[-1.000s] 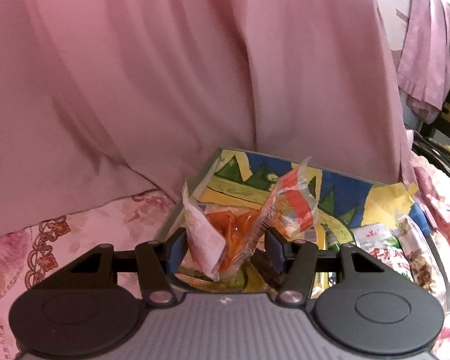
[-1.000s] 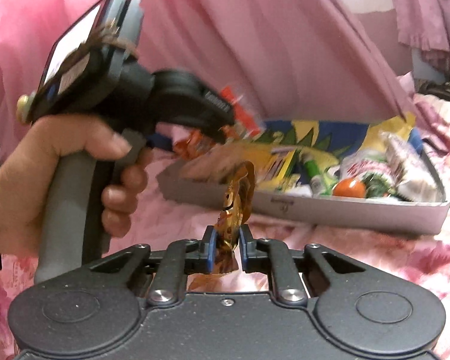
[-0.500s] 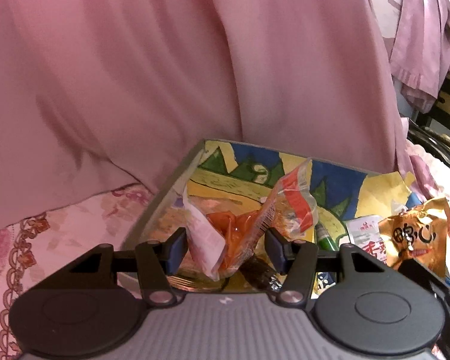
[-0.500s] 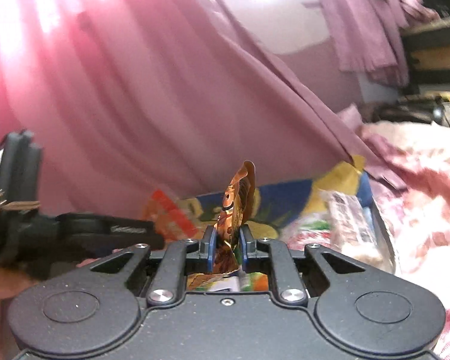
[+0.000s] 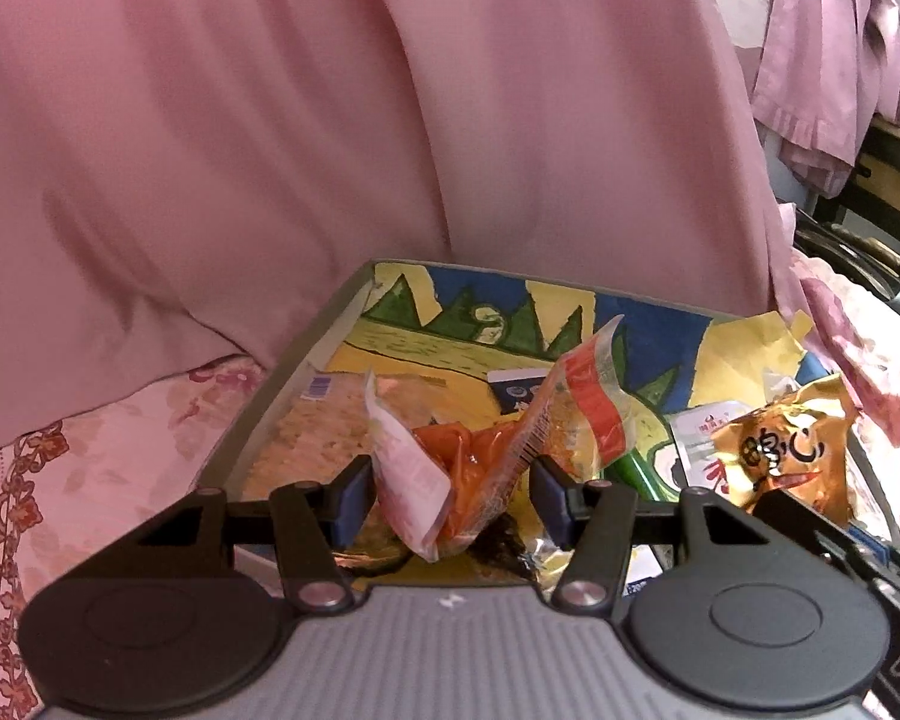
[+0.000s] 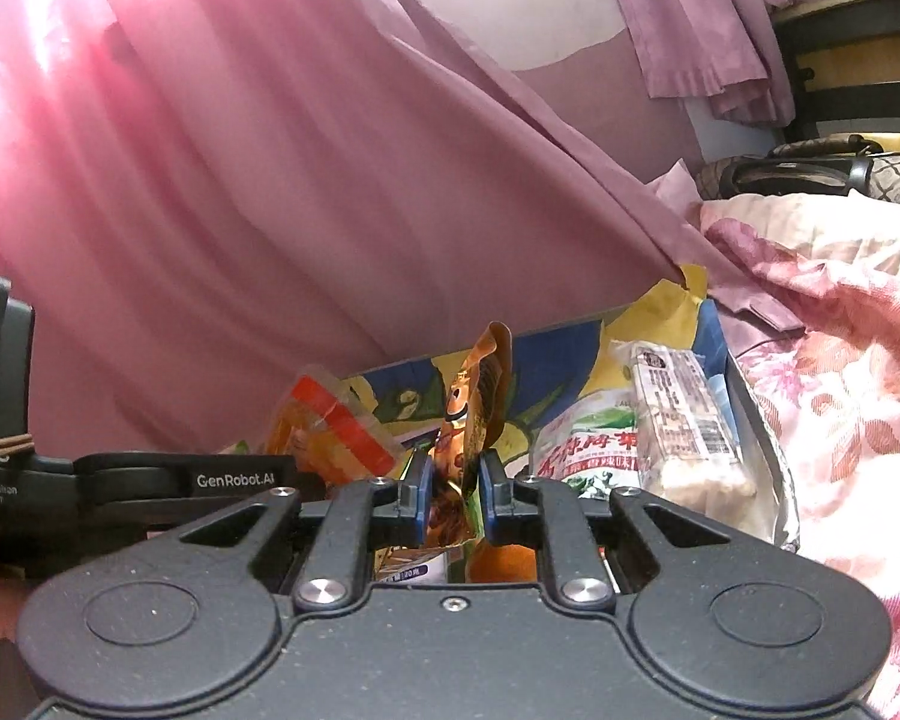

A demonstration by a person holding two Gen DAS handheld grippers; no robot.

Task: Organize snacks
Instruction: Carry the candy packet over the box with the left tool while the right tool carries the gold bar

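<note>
Pink curtain fabric [image 5: 342,138] fills the background, and beneath it a floral pink bedspread [image 6: 852,420] carries a shallow grey tray [image 5: 306,360] lined with a painted sheet of blue, yellow and green. Over the tray's near left part the left tongs [image 5: 450,495] are clamped on a crumpled clear snack packet with orange filling and a red band [image 5: 498,456], their blue pads pressing its two sides while its top flares above them. Toward the tray's right side the right tongs [image 6: 453,501] are pressed together on a golden-brown snack packet [image 6: 471,402], which stands upright between the pads; in the left wrist view the same packet [image 5: 792,450] shows black characters on its face. Beyond it, at the tray's right end, lie a white packet with green print [image 6: 588,438] and a long pale wrapped bar [image 6: 684,420] (its label is too small to read). A green bottle [image 5: 642,468] lies in the tray just behind the orange packet.
</note>
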